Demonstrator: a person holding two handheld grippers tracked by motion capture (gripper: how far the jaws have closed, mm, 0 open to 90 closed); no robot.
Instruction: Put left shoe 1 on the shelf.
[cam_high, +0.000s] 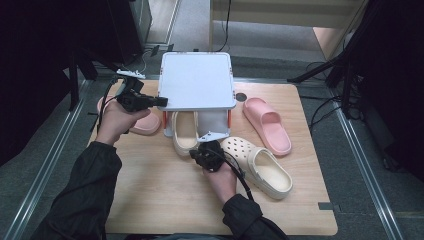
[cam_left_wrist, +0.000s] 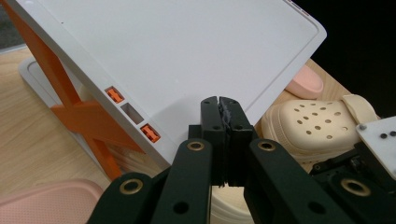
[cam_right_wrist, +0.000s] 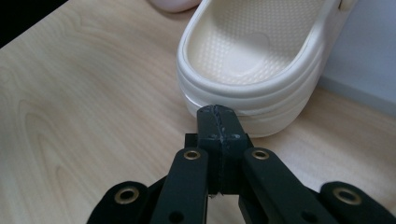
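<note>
A white two-tier shoe rack (cam_high: 197, 80) with orange braces (cam_left_wrist: 88, 119) stands at the back of the wooden table (cam_high: 150, 190). One cream clog (cam_high: 184, 134) lies partly under it, heel toward me. A second cream clog (cam_high: 260, 167) with holes (cam_left_wrist: 317, 123) lies to its right. My left gripper (cam_high: 161, 101) is shut and empty, its tips (cam_left_wrist: 220, 105) at the rack's front left corner. My right gripper (cam_high: 195, 151) is shut and empty too, its tips (cam_right_wrist: 217, 112) against the heel of the tucked clog (cam_right_wrist: 252, 51).
A pink slide (cam_high: 267, 125) lies right of the rack, its toe (cam_left_wrist: 306, 81) seen past the shelf. Another pink slide (cam_high: 145, 124) sits left of the rack under my left hand. Dark stands and cables surround the table on the floor.
</note>
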